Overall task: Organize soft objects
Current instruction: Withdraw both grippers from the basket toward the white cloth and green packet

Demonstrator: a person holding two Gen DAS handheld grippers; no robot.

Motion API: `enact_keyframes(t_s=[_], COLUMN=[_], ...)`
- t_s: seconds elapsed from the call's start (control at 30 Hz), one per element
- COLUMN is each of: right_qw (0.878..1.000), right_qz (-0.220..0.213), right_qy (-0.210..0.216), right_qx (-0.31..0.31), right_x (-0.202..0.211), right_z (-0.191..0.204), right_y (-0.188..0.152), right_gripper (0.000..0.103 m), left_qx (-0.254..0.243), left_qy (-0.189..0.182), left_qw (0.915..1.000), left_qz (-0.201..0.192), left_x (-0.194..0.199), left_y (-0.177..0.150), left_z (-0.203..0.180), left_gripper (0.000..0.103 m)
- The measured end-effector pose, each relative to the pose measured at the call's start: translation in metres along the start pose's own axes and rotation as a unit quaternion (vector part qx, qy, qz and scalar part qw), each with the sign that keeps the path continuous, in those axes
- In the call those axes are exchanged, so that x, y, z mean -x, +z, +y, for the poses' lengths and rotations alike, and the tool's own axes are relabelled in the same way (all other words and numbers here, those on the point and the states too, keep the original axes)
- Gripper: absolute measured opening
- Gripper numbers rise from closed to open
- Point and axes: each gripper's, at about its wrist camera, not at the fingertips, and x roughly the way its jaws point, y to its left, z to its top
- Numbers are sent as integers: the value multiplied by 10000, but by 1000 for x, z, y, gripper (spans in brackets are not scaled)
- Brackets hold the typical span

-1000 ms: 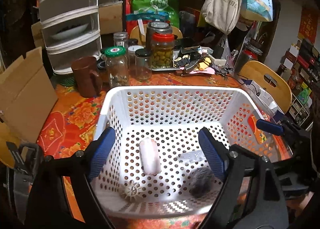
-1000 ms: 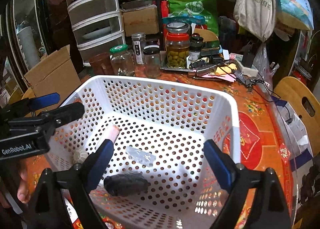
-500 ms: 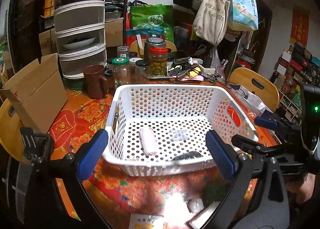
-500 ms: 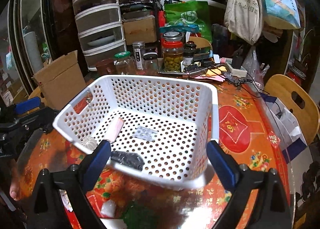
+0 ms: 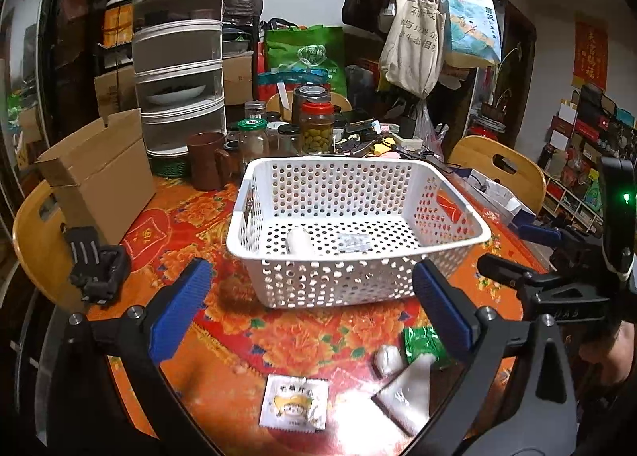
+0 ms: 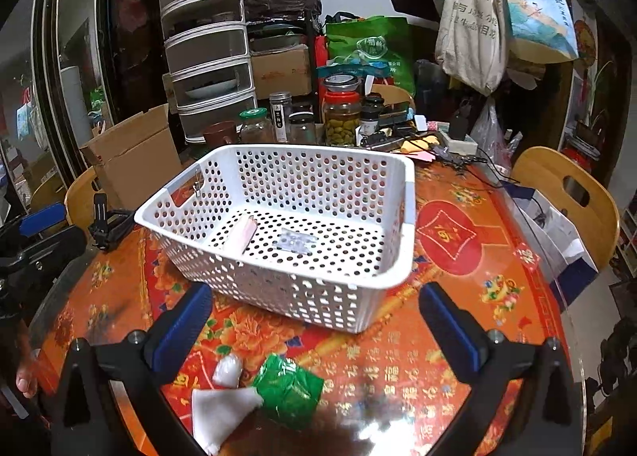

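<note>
A white perforated basket (image 5: 358, 241) stands on the round table (image 6: 458, 356) with its red-and-orange flowered cover, and inside it lie a pale pink roll (image 6: 242, 234) toward the left and a small clear packet (image 6: 296, 240) near the middle of the floor. The left gripper (image 5: 314, 308) hangs in front of the basket with its blue-padded jaws spread wide, having just been opening, and nothing sits between them. The right gripper (image 6: 316, 320) is likewise splayed apart after opening further, empty, on the basket's near side. On the table in front of the basket, outside it, lie the remaining soft things: a crumpled green packet (image 6: 288, 388), a small white wad (image 6: 227, 370) just beside it, a white cloth-like piece (image 6: 221, 410) touching the green packet's left edge, and a square white sachet (image 5: 294, 402) with a yellow print (seen only by the left camera). Behind the basket stand glass jars (image 5: 316, 129), a brown mug (image 5: 207, 165) and a cardboard box (image 5: 99, 173).
</note>
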Motion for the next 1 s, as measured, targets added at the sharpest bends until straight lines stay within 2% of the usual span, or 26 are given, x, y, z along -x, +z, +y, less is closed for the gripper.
enact_keyframes(t_s=[0.2, 0.5, 0.83, 1.0], right_qw=[10000, 9999, 9991, 9975], right_qz=[22, 123, 345, 602], right_qy=[29, 88, 161, 173], right_qx=[-57, -36, -168, -324], right_x=[12, 15, 2, -11], right_z=[0, 9, 7, 1], right_y=[-21, -53, -83, -97], right_gripper=[103, 103, 103, 103], left_qx=[-108, 46, 207, 206], left_qy=[20, 53, 75, 73], left_qw=[9999, 9998, 9965, 9932], left_qz=[-18, 210, 809, 1144], left_x=[18, 15, -21, -41], left_y=[-27, -66, -108, -126], left_z=[-8, 1, 18, 23], left_gripper=[100, 100, 100, 100])
